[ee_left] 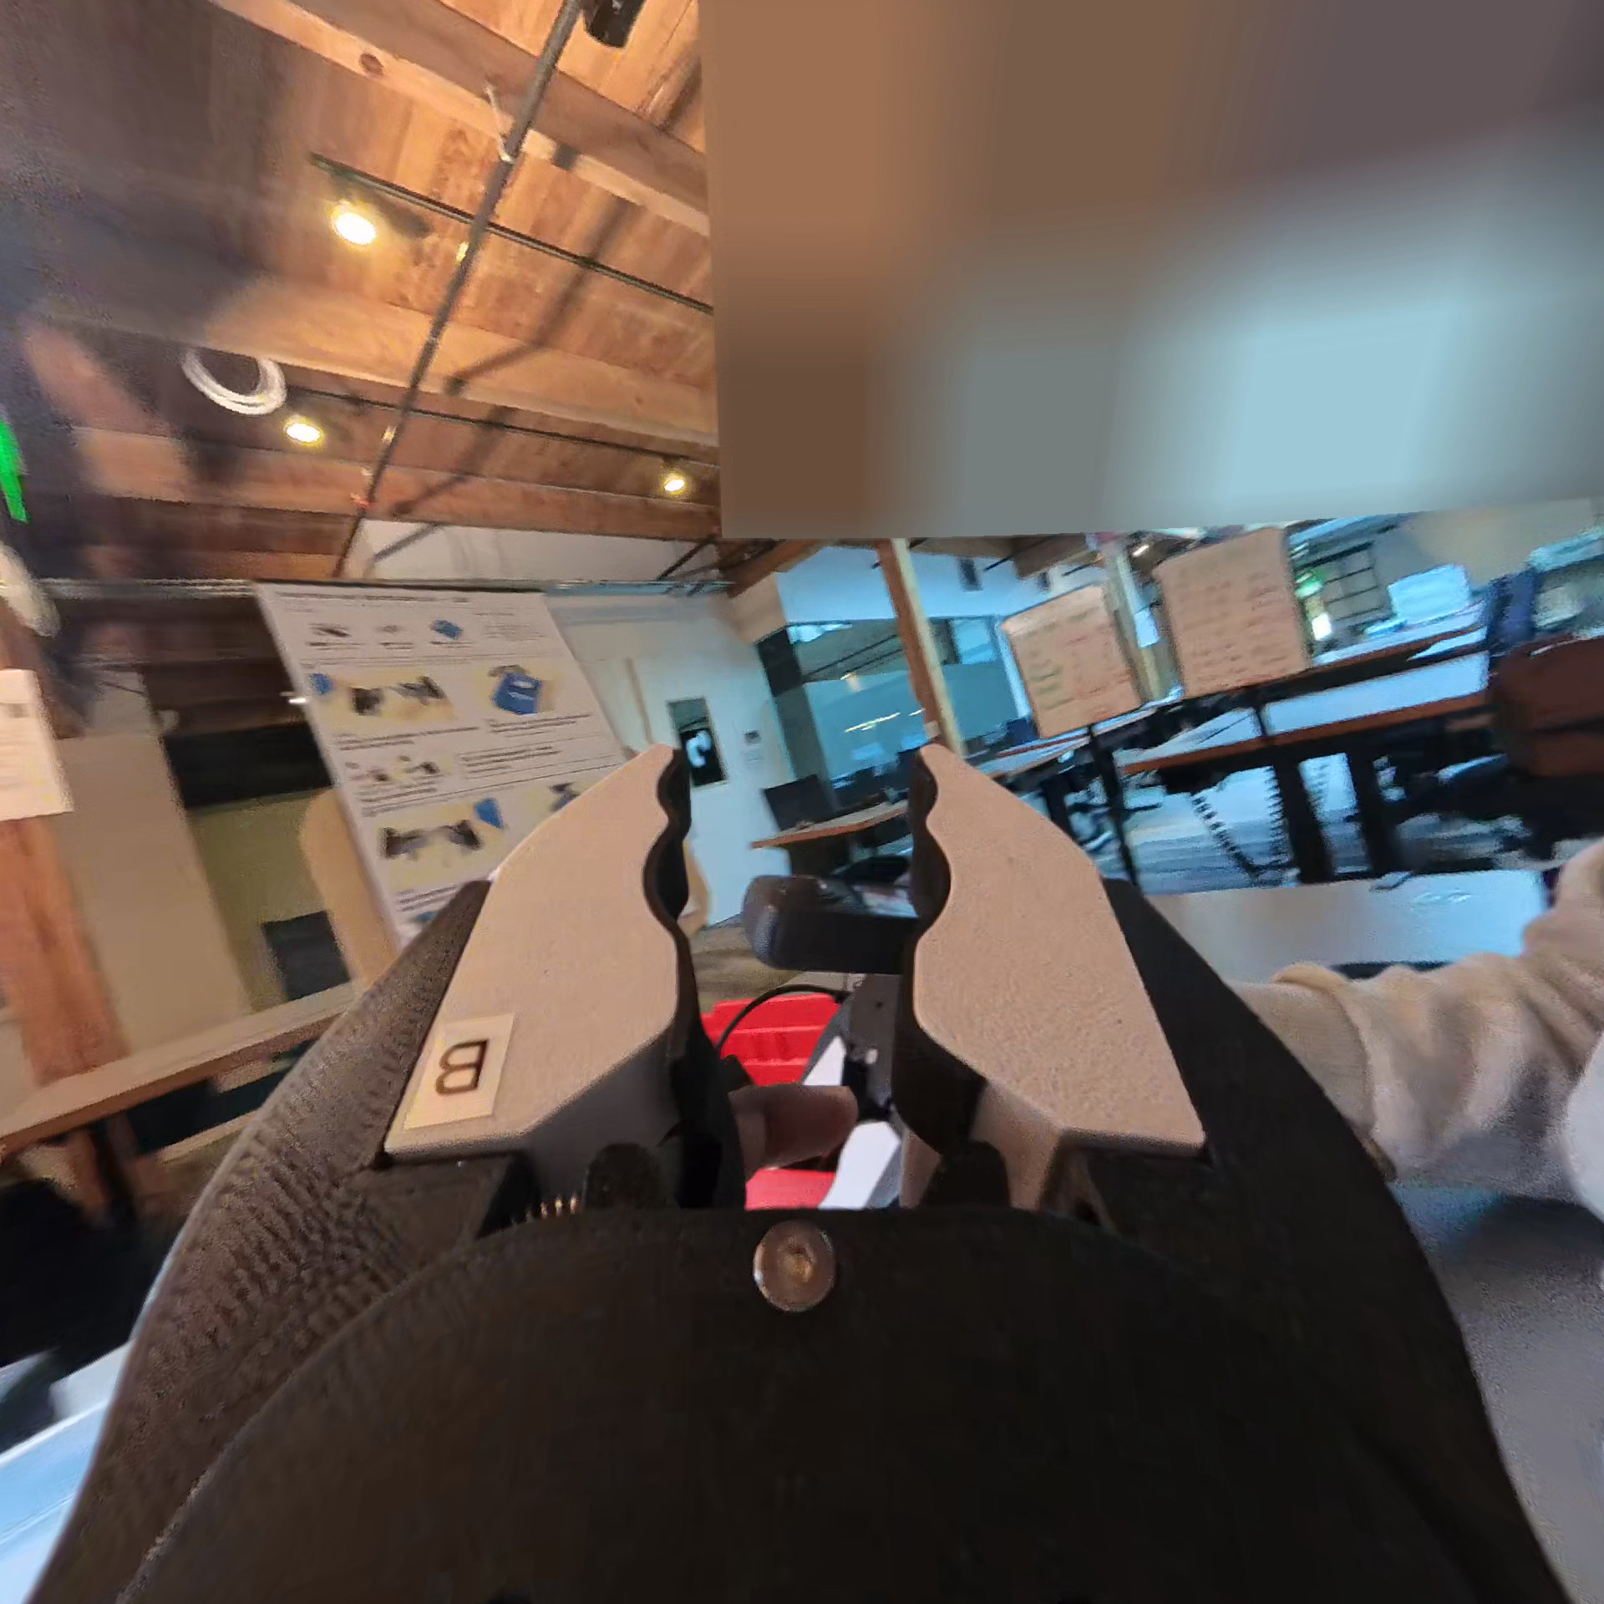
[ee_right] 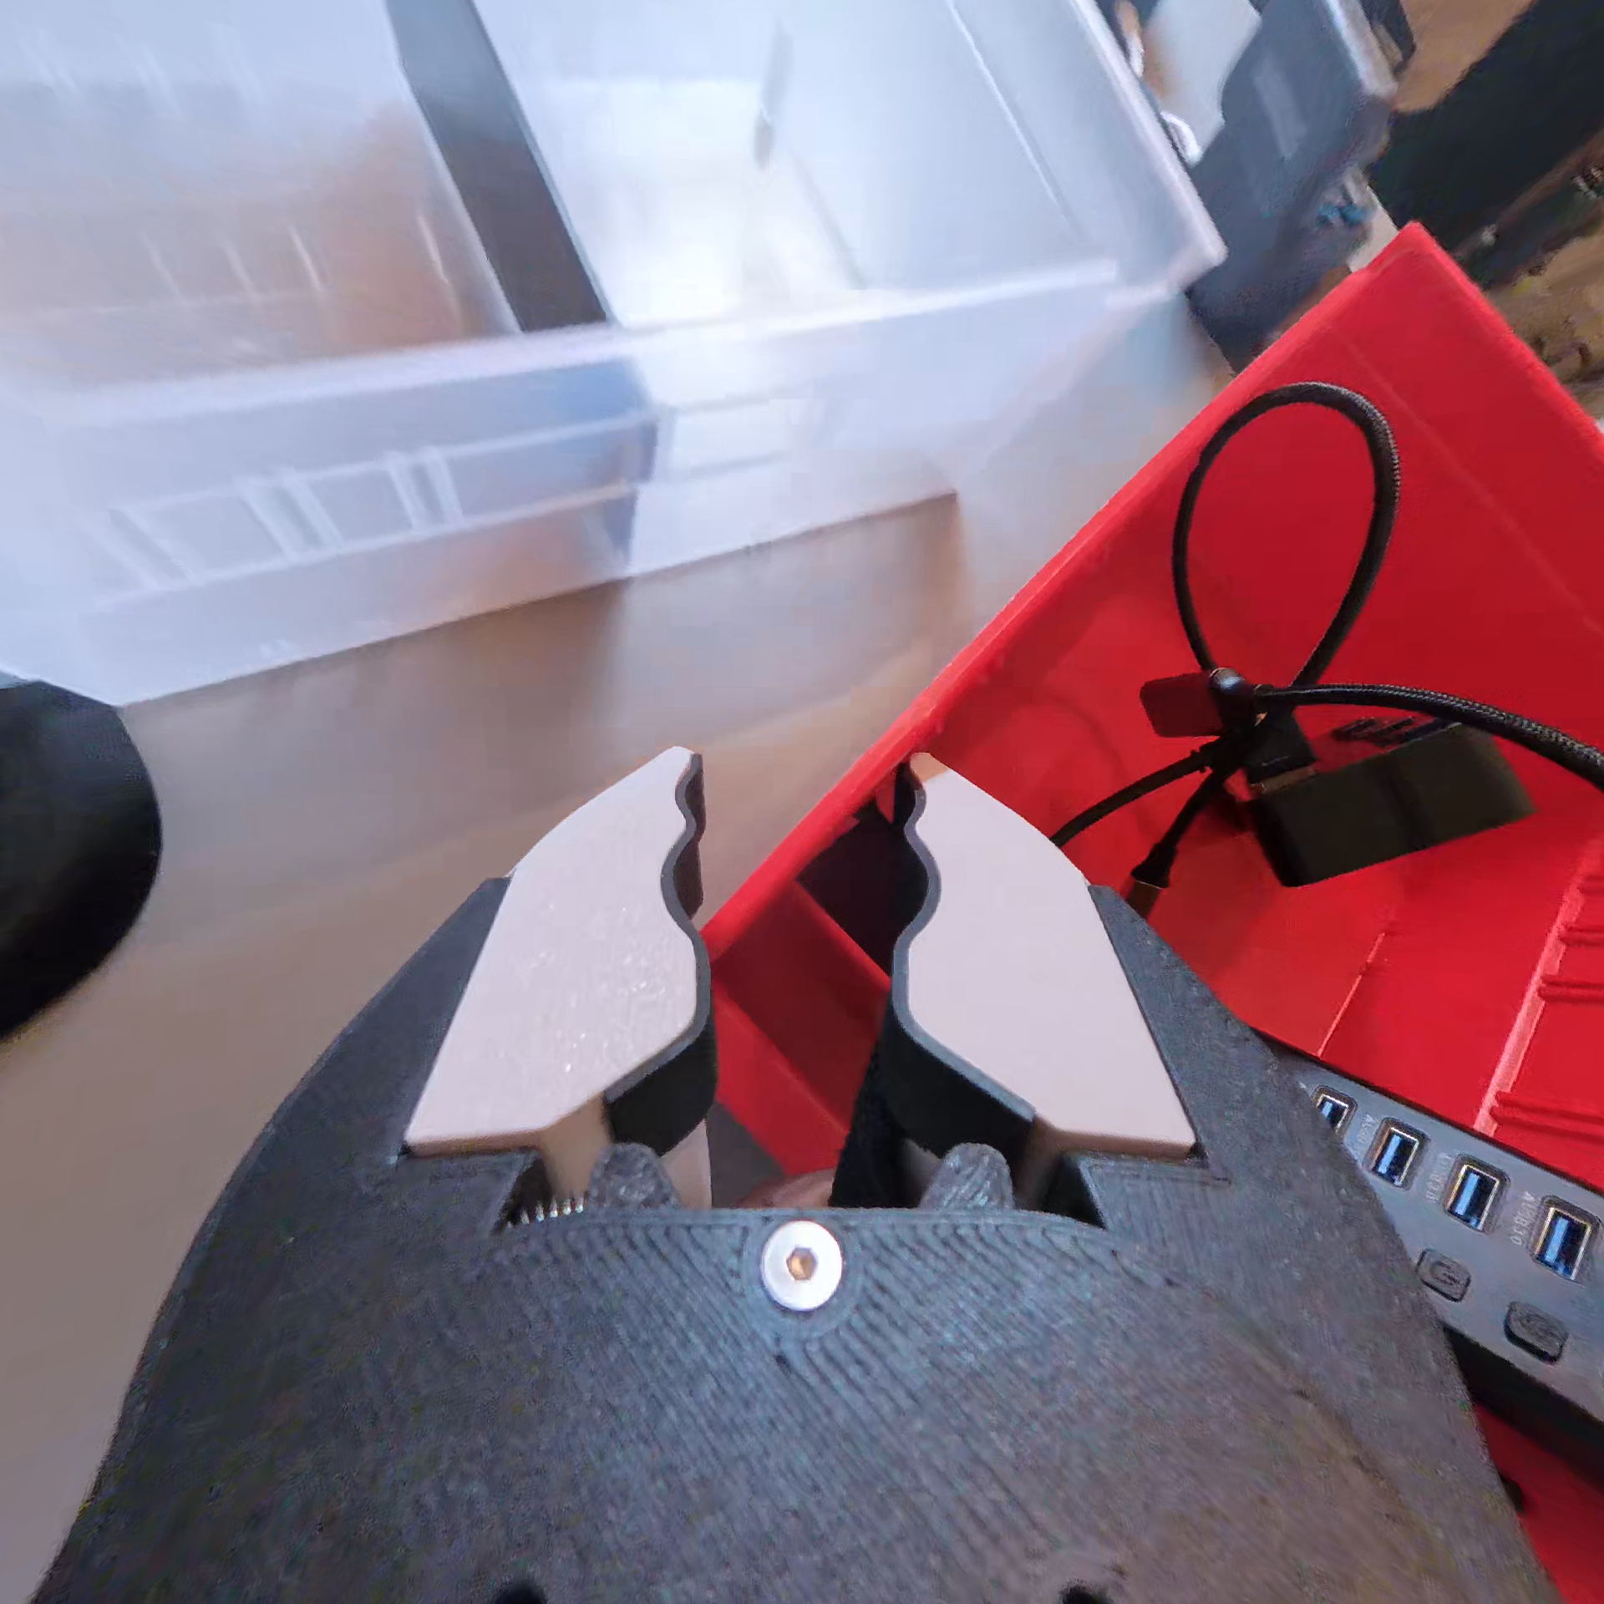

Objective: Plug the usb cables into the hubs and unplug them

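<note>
In the right wrist view a red tray [ee_right: 1085, 660] lies to the right on a pale table. A black USB hub [ee_right: 1397, 816] with a looped, braided black cable [ee_right: 1215, 486] sits in it. A second, long black hub [ee_right: 1467, 1215] with several blue ports lies at the tray's near edge. My right gripper [ee_right: 803, 781] is open and empty, hovering over the tray's left rim. My left gripper [ee_left: 794, 777] is open and empty, raised and pointing out into the room. The red tray [ee_left: 772, 1033] shows low between its fingers.
A clear plastic bin [ee_right: 521, 417] stands on the table behind the tray. A dark rounded object [ee_right: 61, 851] sits at the left edge. In the left wrist view a person's sleeve [ee_left: 1406, 1059] reaches in from the right, with desks, a poster board [ee_left: 434, 738] and a wooden ceiling beyond. Some 25 cm of space lies between my two pairs of fingers.
</note>
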{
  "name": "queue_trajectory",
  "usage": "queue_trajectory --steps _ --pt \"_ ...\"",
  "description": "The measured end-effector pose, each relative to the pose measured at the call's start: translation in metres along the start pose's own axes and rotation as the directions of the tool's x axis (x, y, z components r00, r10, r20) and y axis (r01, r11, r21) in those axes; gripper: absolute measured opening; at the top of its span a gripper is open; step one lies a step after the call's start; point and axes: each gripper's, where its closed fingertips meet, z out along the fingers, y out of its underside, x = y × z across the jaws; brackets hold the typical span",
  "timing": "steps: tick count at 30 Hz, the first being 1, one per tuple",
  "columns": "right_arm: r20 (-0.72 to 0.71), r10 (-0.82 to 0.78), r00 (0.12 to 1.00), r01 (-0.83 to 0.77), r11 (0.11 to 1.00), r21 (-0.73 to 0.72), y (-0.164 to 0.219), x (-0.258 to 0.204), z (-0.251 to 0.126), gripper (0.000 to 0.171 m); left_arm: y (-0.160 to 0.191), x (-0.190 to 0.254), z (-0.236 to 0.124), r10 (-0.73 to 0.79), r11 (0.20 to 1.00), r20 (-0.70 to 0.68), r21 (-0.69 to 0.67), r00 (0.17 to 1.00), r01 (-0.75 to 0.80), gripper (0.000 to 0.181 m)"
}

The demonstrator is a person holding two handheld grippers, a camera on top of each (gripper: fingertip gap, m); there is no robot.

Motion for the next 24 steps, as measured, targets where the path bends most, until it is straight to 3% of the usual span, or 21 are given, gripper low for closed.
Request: queue_trajectory --steps 7,11,13,16,20,21,24 --pt "0.103 -0.065 0.993 0.058 0.996 0.074 -0.037 -0.025 0.026 0.043 0.0 -0.07 -0.057 0.187 0.954 0.254 -0.279 0.949 -0.113 0.049" --pt "0.159 -0.058 0.986 0.028 0.983 0.183 -0.055 -0.032 0.038 0.046 0.035 -0.115 -0.11 0.261 0.834 0.387 -0.552 0.884 -0.004 0.051" --pt "0.215 0.012 0.977 -0.076 0.954 0.292 -0.065 -0.032 0.04 0.048 0.052 -0.13 -0.139 0.254 0.77 0.447 -0.63 0.858 0.1 0.057" --pt "0.328 0.186 0.926 -0.332 0.816 0.473 -0.077 -0.025 0.026 0.05 0.065 -0.155 -0.18 0.289 0.718 0.557 -0.665 0.779 0.209 0.073" --pt "0.387 0.317 0.866 -0.498 0.473 0.727 -0.087 -0.008 -0.025 0.082 0.076 -0.181 -0.232 0.378 0.658 0.661 -0.684 0.648 0.314 0.103" --pt "0.405 0.293 0.866 -0.497 0.431 0.753 -0.089 -0.016 -0.035 0.092 0.08 -0.182 -0.239 0.377 0.652 0.664 -0.685 0.645 0.325 0.106" --pt "0.419 0.239 0.876 -0.482 0.45 0.752 -0.087 -0.058 -0.042 0.115 0.101 -0.181 -0.247 0.294 0.661 0.688 -0.648 0.664 0.378 0.106"
